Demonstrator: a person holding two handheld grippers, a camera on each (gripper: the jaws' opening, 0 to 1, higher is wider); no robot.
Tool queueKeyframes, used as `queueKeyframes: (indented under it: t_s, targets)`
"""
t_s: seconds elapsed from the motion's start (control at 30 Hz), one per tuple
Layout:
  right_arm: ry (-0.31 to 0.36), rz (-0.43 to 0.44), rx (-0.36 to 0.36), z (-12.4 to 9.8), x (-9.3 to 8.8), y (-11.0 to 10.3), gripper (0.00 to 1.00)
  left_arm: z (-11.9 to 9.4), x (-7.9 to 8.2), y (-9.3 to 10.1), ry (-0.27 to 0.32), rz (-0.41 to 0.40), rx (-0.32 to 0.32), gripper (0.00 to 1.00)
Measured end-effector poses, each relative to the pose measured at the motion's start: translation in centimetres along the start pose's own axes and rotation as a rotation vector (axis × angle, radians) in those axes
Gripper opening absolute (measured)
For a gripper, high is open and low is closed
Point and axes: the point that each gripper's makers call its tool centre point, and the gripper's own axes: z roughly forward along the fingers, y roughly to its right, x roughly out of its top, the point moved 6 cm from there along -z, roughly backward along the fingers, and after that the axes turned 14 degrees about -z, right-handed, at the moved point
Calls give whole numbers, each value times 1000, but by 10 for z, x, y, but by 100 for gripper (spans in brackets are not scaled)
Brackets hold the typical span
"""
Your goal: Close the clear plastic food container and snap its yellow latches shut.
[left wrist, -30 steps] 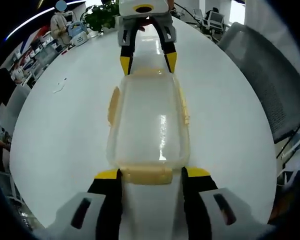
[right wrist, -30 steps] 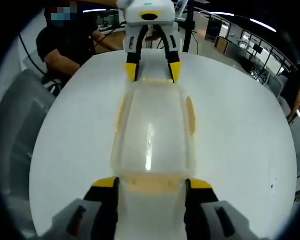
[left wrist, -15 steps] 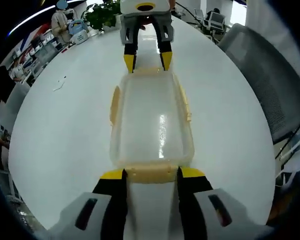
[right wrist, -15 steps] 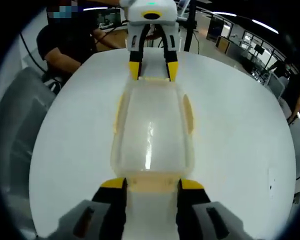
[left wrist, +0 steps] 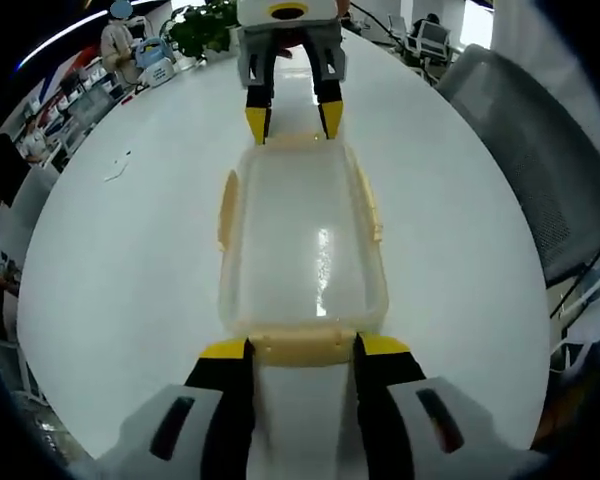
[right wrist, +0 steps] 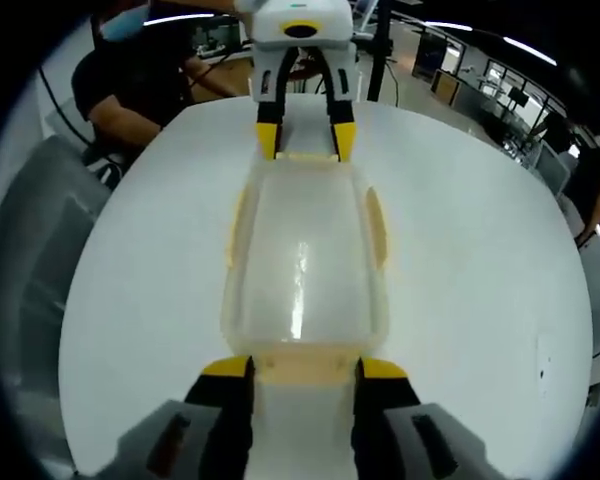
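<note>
Container (left wrist: 302, 245) lies lid-on at the middle of the round white desk (left wrist: 120, 260), lengthwise between the two tools. Left hand-held gripper (left wrist: 302, 347): jaws pinched on the near-end yellow latch (left wrist: 302, 348). Left gripper view alone shows a potted plant (left wrist: 202, 28) and a grey chair (left wrist: 540, 150) beside the desk. Right hand-held gripper (right wrist: 303, 368): jaws clamped on the opposite end latch (right wrist: 302, 366); it appears across the container in the left gripper view (left wrist: 287, 120). Side latches (right wrist: 376, 228) lie along the long walls. Right gripper view alone shows a seated person (right wrist: 130, 85).
</note>
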Motion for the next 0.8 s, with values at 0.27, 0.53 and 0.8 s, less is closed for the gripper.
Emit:
queueKeyframes:
  t_s: [0.27, 0.53, 0.8]
  targets:
    - [-22, 9, 0, 0, 1, -1, 35, 1, 1, 0, -13, -71, 9, 38]
    - [-20, 15, -2, 0, 1, -1, 34, 1, 1, 2, -33, -69, 37, 35]
    - [-17, 10, 1, 0, 1, 0, 34, 0, 3, 2, -53, -78, 46, 35]
